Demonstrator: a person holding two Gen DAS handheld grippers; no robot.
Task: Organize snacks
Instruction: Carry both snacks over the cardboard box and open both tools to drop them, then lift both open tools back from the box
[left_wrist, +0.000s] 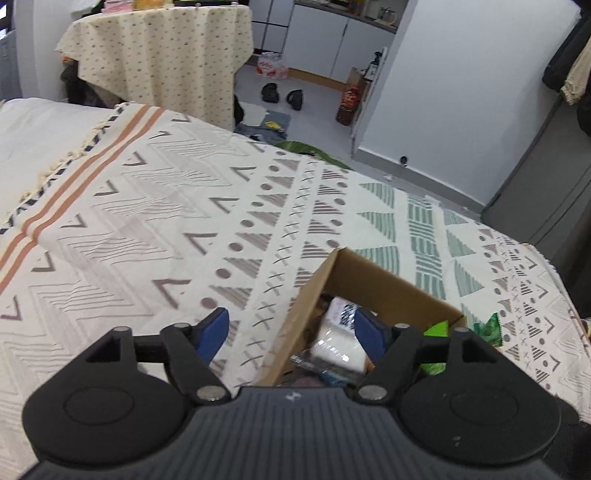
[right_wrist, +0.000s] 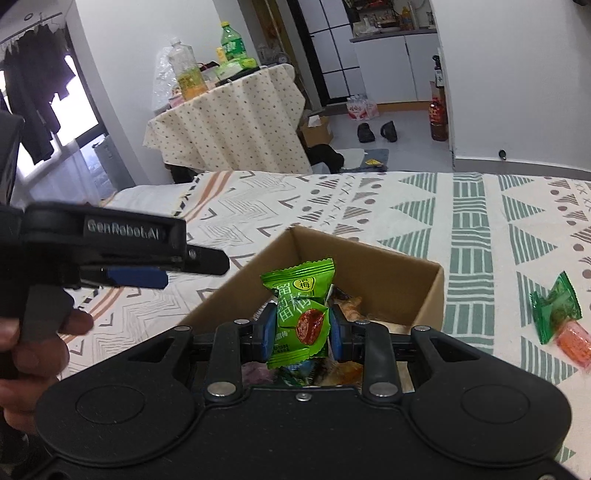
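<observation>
Pinching the green packet (right_wrist: 300, 314) across its middle, your right gripper (right_wrist: 302, 330) has it upright over the box (right_wrist: 406, 280), which already has other snacks in it. Judging by the crinkled foil, it is light, soft and slick, so grip over the lump of the sweet rather than the flat sealed ends, which could slide out. Your left gripper (left_wrist: 291, 334) is spread wide and empty, near the box's left wall. Two more sweets, green (right_wrist: 554, 308) and orange (right_wrist: 574, 341), lie on the cloth (right_wrist: 480, 221) right of the box.
</observation>
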